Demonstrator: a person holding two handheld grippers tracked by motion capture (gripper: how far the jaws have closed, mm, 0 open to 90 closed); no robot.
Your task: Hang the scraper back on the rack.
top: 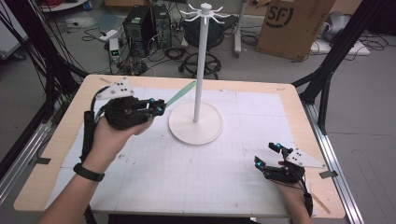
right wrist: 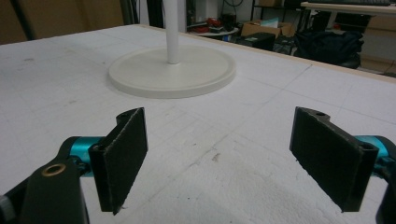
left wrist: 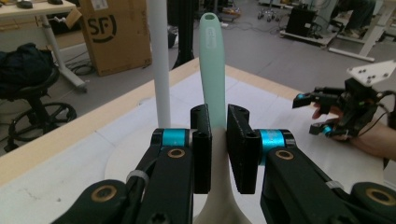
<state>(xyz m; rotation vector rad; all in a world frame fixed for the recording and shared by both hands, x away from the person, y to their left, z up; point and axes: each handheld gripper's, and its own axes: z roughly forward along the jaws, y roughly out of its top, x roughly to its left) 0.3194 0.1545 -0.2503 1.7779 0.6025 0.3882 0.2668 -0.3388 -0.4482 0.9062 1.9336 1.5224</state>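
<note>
High view: a person is sitting at a table (top: 65, 154) covered by a white gridded mat (top: 187, 172), with a forearm coming in at each bottom corner.
Left gripper: the left gripper (top: 159, 107) is being held above the mat's far left part, its jaws pointing toward the stand (top: 201, 79).
Left jaws: they are clamping the pale neck of a utensil (left wrist: 213, 79), whose mint-green handle is sticking out beyond the pads (left wrist: 201, 149).
Utensil: it is hanging clear of the table, its green end slanting up and away, close beside the stand's white pole; whether the two are touching is hard to judge from above.
Stand: its round white base is sitting on the mat's far middle, and its top is carrying a ring of small hooks.
Right gripper: the right gripper (top: 267, 155) is resting low at the mat's near right edge, well apart from the stand.
Right jaws: they are standing wide apart with bare mat between them.
Background: a cardboard box (top: 292, 25) is standing on the floor beyond the table.
</note>
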